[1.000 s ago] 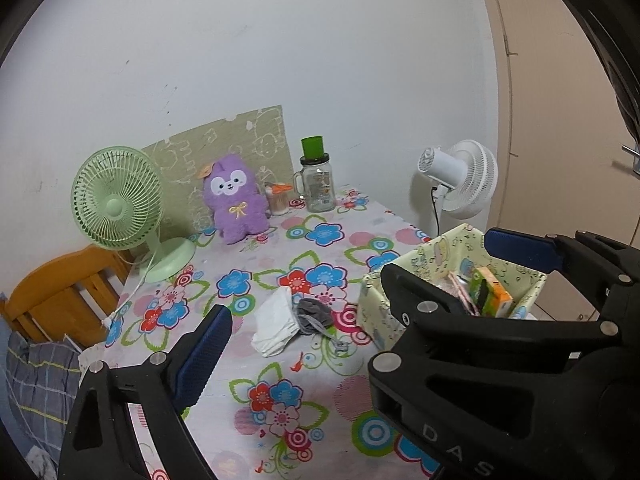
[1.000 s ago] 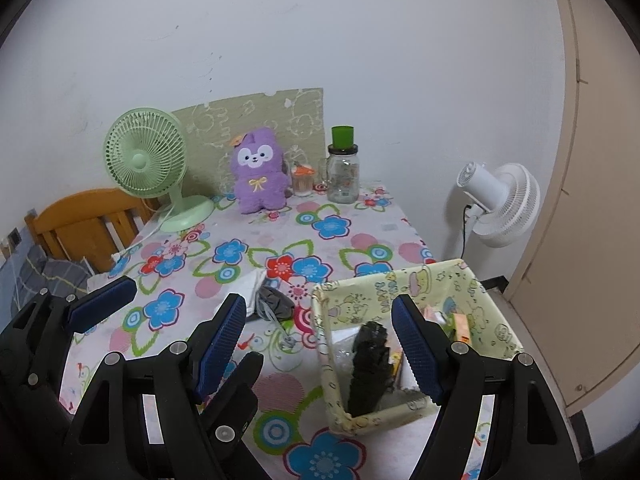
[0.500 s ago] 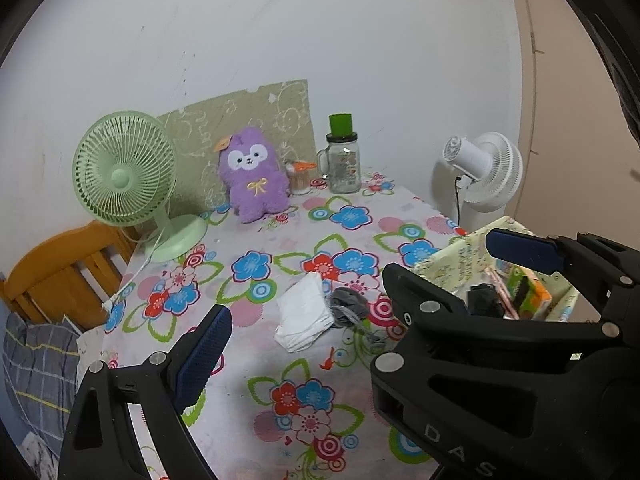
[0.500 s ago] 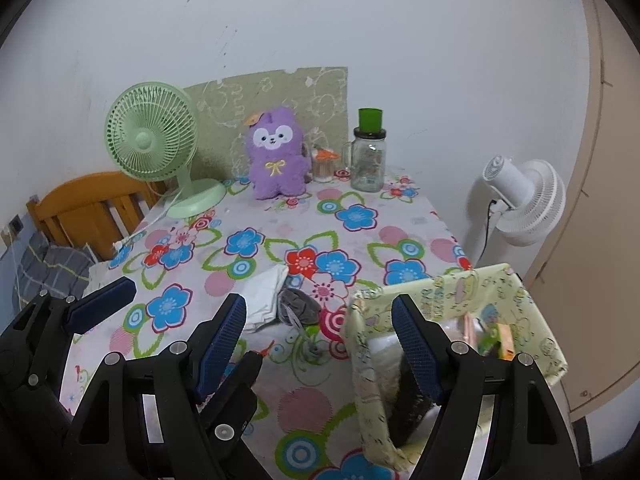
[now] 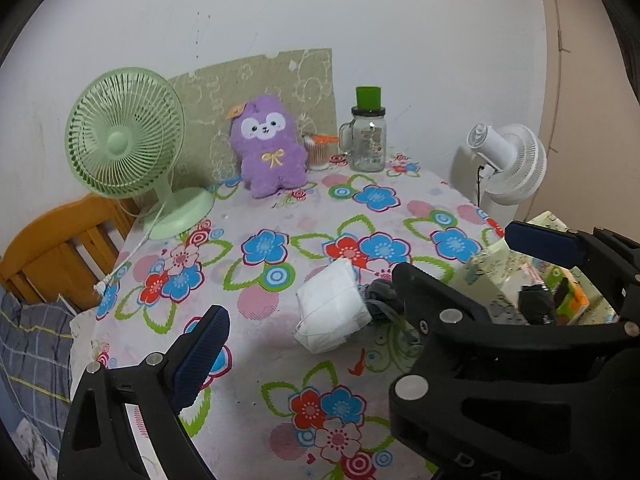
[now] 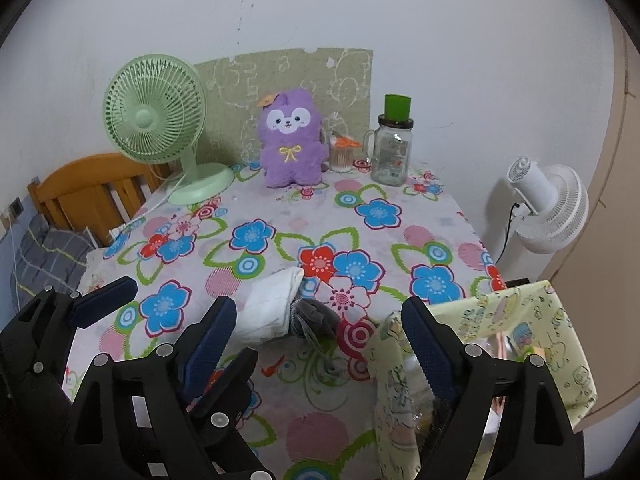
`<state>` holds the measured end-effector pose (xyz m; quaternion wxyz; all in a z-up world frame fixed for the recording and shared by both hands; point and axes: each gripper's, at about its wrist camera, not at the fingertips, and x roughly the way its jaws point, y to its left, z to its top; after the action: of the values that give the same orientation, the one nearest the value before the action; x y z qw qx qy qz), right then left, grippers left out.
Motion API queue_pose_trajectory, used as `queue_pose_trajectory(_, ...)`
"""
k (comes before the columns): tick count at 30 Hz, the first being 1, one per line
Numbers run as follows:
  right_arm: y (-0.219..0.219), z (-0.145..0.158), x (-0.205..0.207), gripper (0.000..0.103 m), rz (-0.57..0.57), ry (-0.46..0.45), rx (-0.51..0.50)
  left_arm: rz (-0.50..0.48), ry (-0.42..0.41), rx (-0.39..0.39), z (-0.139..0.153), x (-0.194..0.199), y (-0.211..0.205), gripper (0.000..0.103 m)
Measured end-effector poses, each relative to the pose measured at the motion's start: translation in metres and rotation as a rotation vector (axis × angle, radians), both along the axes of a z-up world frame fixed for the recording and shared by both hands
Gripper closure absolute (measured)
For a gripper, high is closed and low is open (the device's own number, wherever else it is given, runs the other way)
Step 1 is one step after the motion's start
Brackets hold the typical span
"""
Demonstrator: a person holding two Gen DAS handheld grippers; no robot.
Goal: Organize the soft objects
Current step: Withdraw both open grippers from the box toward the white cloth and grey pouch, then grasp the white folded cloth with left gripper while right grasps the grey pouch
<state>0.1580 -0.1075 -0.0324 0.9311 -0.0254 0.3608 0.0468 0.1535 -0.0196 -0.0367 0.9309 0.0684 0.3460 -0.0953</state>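
Both grippers, the left gripper and the right gripper, are held spread and empty, the right one's jaws just widened, lined up on the white cloth and grey cloth at lower centre, beside the basket at lower right.

Both wrist views look steeply down, near, sharing the floral table and plush

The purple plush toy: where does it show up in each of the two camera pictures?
Left wrist view: purple plush toy sits upper centre, against the back wall.
Right wrist view: it is again upper centre, slightly nearer the middle.
Shared landmark: the green desk fan stands just left of it in both.
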Motion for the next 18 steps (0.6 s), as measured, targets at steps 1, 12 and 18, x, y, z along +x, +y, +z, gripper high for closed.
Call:
queue_pose_trajectory(1, 0.001, -0.002, 0.004, 0.016, 0.002, 0.004, -0.001, 0.000, 0.007, -0.001, -0.003, 0.003, 0.001, 0.006)
queue_pose_trajectory(12, 0.005, -0.023, 0.039, 0.016, -0.001, 0.029, -0.014, 0.016, 0.099, -0.036, -0.029, 0.039, 0.005, 0.006)
queue_pose_trajectory(18, 0.005, -0.038, 0.057, 0.023, 0.005, 0.070, -0.015, 0.015, 0.142, -0.042, -0.041, 0.055, 0.005, 0.007)
